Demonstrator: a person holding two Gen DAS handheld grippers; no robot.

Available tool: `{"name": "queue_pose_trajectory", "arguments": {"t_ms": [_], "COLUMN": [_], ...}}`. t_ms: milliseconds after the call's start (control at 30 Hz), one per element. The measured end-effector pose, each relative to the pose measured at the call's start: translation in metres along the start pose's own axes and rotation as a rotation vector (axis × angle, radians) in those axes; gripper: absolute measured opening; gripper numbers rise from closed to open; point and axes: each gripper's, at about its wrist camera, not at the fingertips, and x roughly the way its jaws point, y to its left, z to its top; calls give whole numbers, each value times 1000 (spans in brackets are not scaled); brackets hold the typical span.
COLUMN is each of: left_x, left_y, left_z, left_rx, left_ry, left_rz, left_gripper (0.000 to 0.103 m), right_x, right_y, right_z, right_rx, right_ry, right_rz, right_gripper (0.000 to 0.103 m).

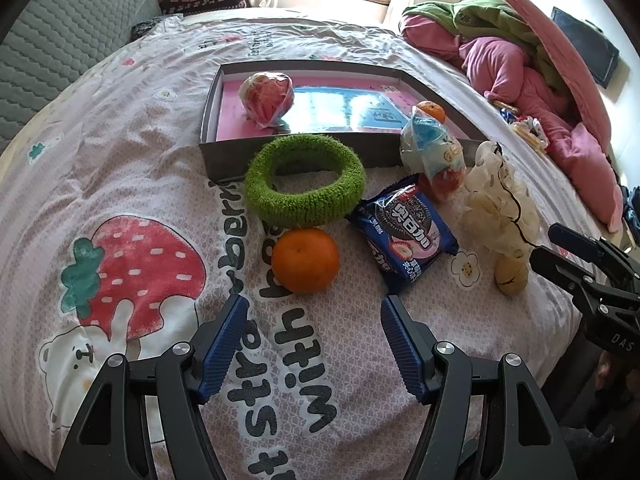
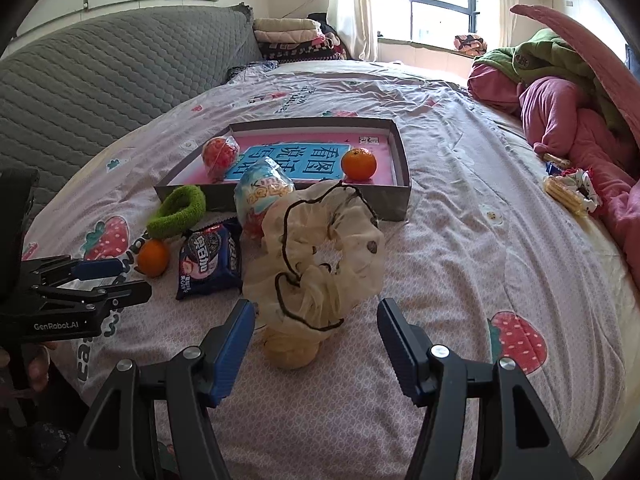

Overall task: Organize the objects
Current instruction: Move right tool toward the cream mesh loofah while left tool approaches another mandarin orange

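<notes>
Left gripper [image 1: 310, 312] jaws apart, empty, lined up on loose orange [image 1: 305, 260]. Right gripper [image 2: 316, 316] jaws apart, empty, straddling cream scrunchie [image 2: 316, 256], probably for pickup. Grey box [image 2: 402, 168] beyond already holds another orange [image 2: 359, 163], apparently the collection point.

Cream scrunchie [image 2: 316, 264] sits before open right gripper [image 2: 316, 320].

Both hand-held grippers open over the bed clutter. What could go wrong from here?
1. The cream scrunchie is draped over a yellowish round thing; the right hand-held gripper may pinch only fabric.
2. The orange near the left hand-held gripper could roll on the soft bedspread.
3. The wrapped egg-shaped snack leans on the box wall; nudging it may topple it.
</notes>
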Motion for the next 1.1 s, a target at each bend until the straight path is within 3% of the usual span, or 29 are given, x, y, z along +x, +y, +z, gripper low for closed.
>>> {"name": "queue_pose_trajectory", "arguments": {"t_ms": [1100], "left_x": [23], "left_y": [11], "left_z": [11], "left_rx": [-59], "left_ry": [3], "left_rz": [11], "left_gripper": [71], "right_x": [43], "right_y": [9], "right_z": [21], "right_rx": [-51], "right_ry": [41], "right_rz": [-31], "right_gripper": [63]}}
